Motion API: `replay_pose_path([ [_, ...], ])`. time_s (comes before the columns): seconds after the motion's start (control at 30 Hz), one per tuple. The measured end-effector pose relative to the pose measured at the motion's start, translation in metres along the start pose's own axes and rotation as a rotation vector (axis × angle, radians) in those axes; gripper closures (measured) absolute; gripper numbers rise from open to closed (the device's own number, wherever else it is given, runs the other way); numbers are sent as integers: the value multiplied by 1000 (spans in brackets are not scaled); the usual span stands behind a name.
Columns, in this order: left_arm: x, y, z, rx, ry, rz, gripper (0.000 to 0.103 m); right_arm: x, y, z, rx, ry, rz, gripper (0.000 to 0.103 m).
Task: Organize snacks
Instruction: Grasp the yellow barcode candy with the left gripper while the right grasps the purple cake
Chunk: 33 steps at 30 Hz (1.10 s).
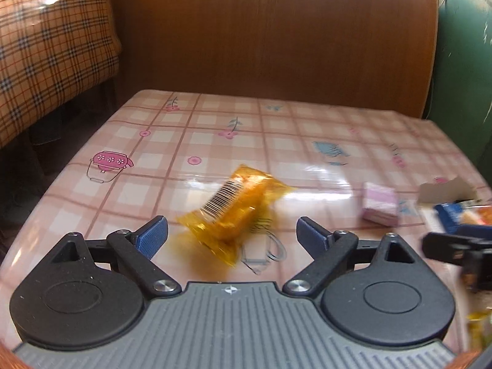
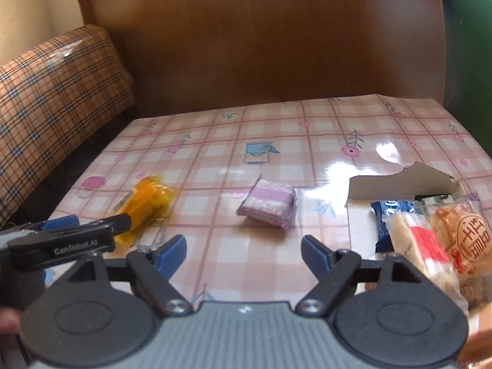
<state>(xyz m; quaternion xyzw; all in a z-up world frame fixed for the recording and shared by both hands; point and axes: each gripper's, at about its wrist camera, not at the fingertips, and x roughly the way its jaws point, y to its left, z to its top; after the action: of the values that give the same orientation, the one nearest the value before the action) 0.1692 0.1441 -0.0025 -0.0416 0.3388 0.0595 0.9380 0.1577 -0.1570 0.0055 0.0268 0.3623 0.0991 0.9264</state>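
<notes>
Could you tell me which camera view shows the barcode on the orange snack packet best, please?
The left wrist view: the orange snack packet lies close ahead, barcode facing the camera. In the right wrist view it sits far left, blurred, partly behind the left gripper, with no barcode visible.

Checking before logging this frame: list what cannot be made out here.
- Orange packet, left wrist view: motion blur hides the print except the barcode.
- Snacks in the cardboard box, right wrist view: cut off by the right edge.
- Purple packet: label too blurred to read.

left gripper [image 1: 232, 233]: black linkage arms, silver screws, blue ribbed pads, grey ribbed body; right gripper [image 2: 244, 250] alike.
</notes>
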Motion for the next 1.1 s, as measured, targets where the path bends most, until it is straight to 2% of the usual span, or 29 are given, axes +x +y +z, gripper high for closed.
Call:
replay_pose_path([
  [0.3, 64, 0, 12, 88, 24, -4, 0, 43, -9, 21, 51, 50, -44, 14],
  [0.37, 75, 0, 12, 85, 58, -14, 14, 53, -9, 26, 61, 59, -57, 14],
  [0.4, 78, 0, 10, 80, 67, -14, 27, 59, -10, 28, 64, 63, -66, 13],
  [0.47, 80, -2, 7, 78, 53, -9, 28, 71, -10, 31, 66, 79, -96, 12],
  [0.5, 80, -1, 7, 76, 47, -8, 32, 77, -11, 32, 71, 90, -105, 12],
  [0.6, 80, -2, 6, 56, 40, 9, 54, 94, -13, 34, 90, 117, -109, 12],
  [0.63, 79, -2, 6, 44, 40, 9, 55, 98, -12, 33, 92, 123, -116, 12],
  [0.67, 78, -2, 5, 36, 37, 10, 55, 102, -12, 33, 90, 126, -119, 16],
  [0.7, 77, -2, 4, 38, 33, 21, 56, 107, -11, 33, 84, 130, -121, 24],
  [0.73, 76, -3, 3, 40, 30, 31, 56, 111, -9, 31, 71, 137, -127, 26],
  [0.8, 73, -5, 0, 22, 29, 44, 57, 112, -5, 31, 24, 116, -147, 46],
  [1.1, 56, -10, -5, -43, 32, 86, 60, 95, 0, 15, -28, 128, -83, 50],
])
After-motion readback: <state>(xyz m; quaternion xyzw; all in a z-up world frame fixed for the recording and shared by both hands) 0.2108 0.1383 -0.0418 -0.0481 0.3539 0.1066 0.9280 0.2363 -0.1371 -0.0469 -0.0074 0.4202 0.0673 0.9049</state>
